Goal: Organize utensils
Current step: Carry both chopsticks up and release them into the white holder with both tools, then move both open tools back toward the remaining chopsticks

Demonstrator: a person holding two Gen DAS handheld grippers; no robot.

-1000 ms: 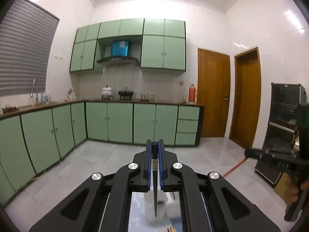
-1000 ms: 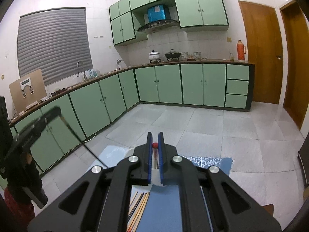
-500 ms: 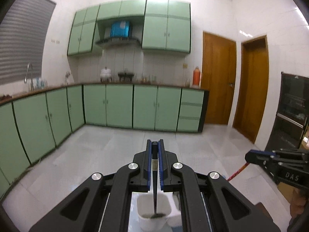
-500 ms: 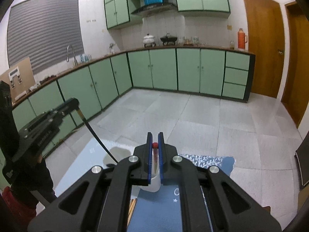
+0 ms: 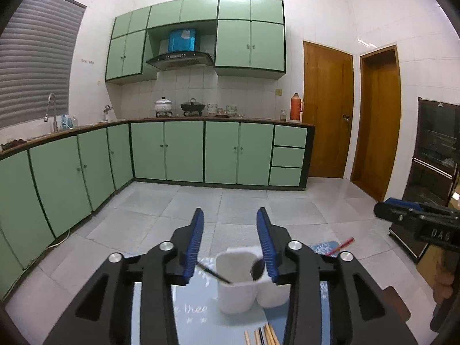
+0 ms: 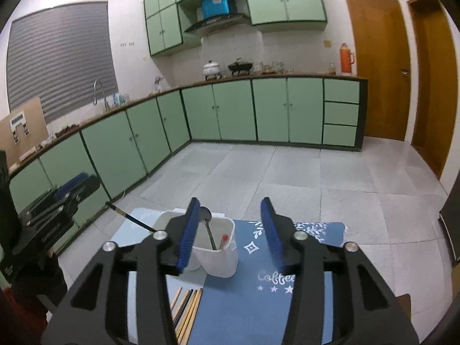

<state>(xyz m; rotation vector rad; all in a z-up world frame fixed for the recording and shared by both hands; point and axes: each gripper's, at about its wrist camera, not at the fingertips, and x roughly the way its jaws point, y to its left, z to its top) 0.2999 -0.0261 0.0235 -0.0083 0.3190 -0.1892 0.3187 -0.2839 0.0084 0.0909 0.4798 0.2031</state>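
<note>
Two white holder cups stand side by side on a blue mat (image 6: 258,302). In the left wrist view the nearer cup (image 5: 237,283) holds a black-handled utensil (image 5: 214,273) that leans left, with a dark spoon bowl at its rim. In the right wrist view the cup (image 6: 220,254) holds a spoon (image 6: 207,230) and a red-tipped stick (image 6: 224,240). My left gripper (image 5: 230,244) is open and empty above the cups. My right gripper (image 6: 230,230) is open and empty, just above its cup. Several chopsticks (image 6: 187,310) lie on the mat in front of the cups.
The table stands in a kitchen with green cabinets (image 5: 201,149) and a grey tiled floor. Two wooden doors (image 5: 327,109) are at the right. A dark cabinet (image 5: 434,172) stands at the far right. The right gripper's body (image 5: 417,224) shows in the left view.
Both grippers were shut, the left on a black-handled utensil, the right on a red-tipped stick. Both have opened and both items now rest in the cups.
</note>
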